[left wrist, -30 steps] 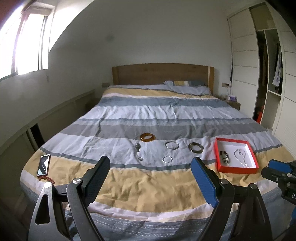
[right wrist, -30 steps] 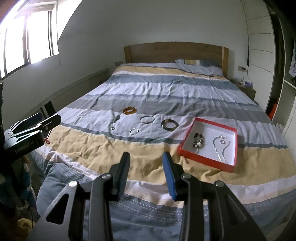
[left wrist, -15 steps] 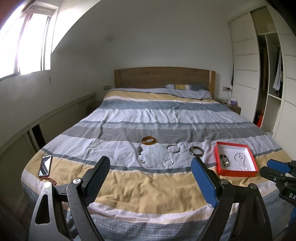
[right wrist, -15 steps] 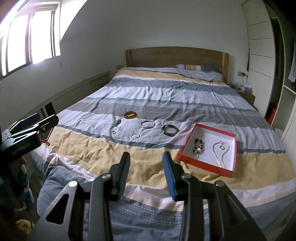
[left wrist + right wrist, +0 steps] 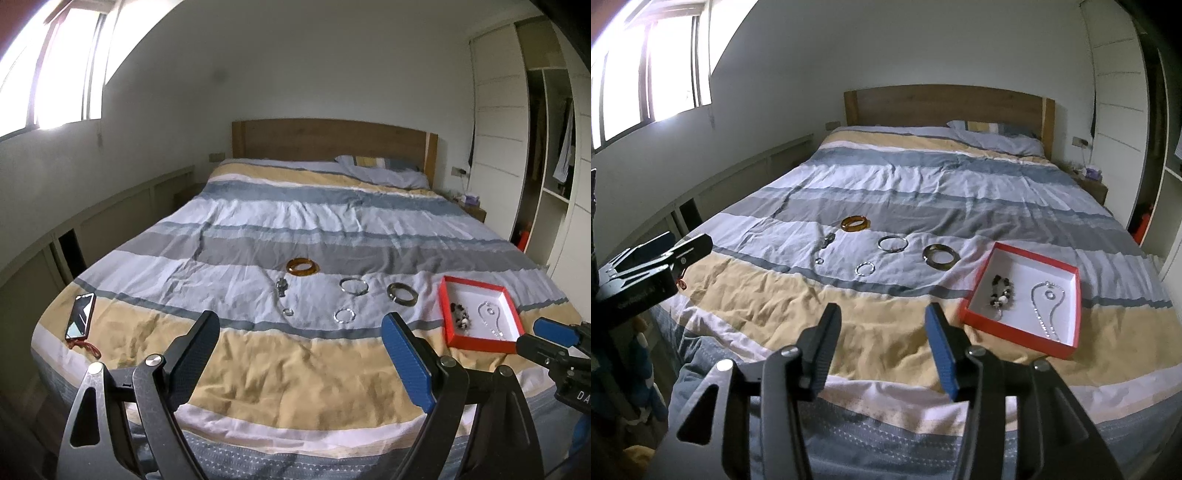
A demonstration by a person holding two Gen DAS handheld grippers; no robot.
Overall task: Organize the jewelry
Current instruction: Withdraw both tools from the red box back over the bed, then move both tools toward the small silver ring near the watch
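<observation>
Jewelry lies on the striped bed: an amber bangle (image 5: 302, 266) (image 5: 855, 223), a silver bracelet (image 5: 354, 286) (image 5: 892, 243), a dark bangle (image 5: 402, 294) (image 5: 940, 257), a small silver chain ring (image 5: 344, 315) (image 5: 865, 268), a pendant (image 5: 282, 286) (image 5: 827, 240) and a tiny ring (image 5: 288, 312) (image 5: 819, 261). A red box (image 5: 445, 310) (image 5: 975, 291) at the right holds a beaded bracelet (image 5: 1001, 291) and a silver necklace (image 5: 1047, 306). My left gripper (image 5: 301, 356) is open and empty above the bed's foot. My right gripper (image 5: 882, 349) is open and empty, left of the box.
A phone (image 5: 80, 315) lies at the bed's left front corner. A wooden headboard (image 5: 332, 138) and a pillow (image 5: 384, 171) are at the far end. A wardrobe (image 5: 546, 147) stands to the right, a low ledge (image 5: 110, 206) along the left wall.
Both grippers have pulled back and tilted slightly, so the bed and jewelry sit a little lower and farther in both views. Neither gripper's opening changed.
</observation>
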